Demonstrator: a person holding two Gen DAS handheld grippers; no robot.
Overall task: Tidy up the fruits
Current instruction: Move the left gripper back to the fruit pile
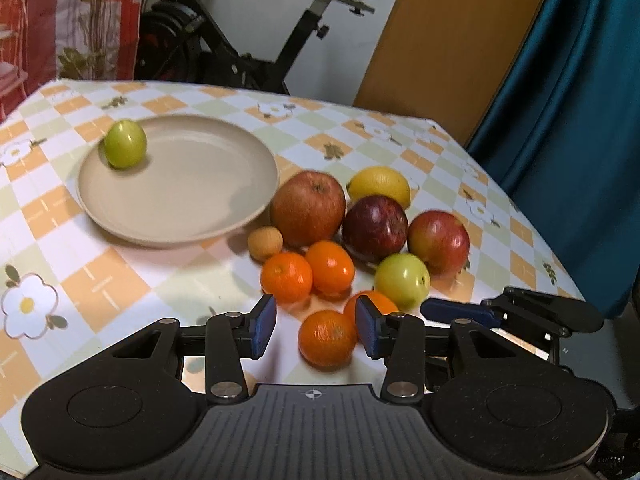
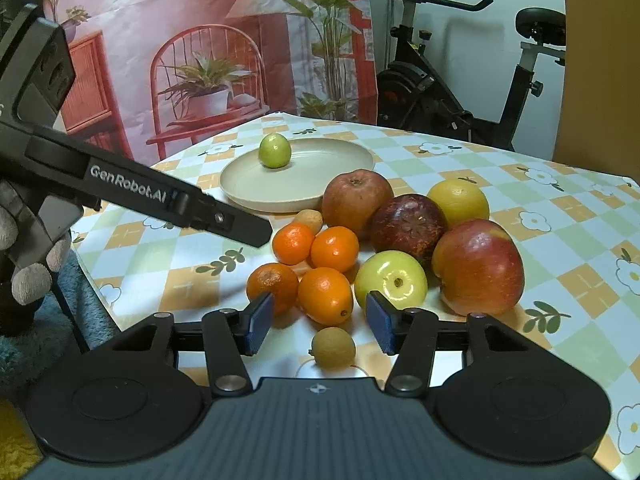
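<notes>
A table [image 2: 520, 208] under a checked orange, green and white cloth with daisy prints stands before an exercise bike [image 2: 460, 92] and a printed backdrop of a red chair and potted plants. On it sits one beige plate [image 2: 248, 184] holding a single small green fruit [image 2: 274, 151]. Just beside the plate lies a cluster: three red apples, one of them dark [image 2: 408, 224], one yellow lemon [image 2: 458, 202], one green apple [image 2: 391, 280], four oranges [image 2: 325, 295] and two small tan fruits, one [image 2: 333, 348] nearest the right gripper. The left gripper [image 1: 316, 330] hangs over an orange [image 1: 327, 338], its blue pads apart and not pressing it. The right gripper [image 2: 318, 322] has its jaws apart, the tan fruit lying loose between them.
</notes>
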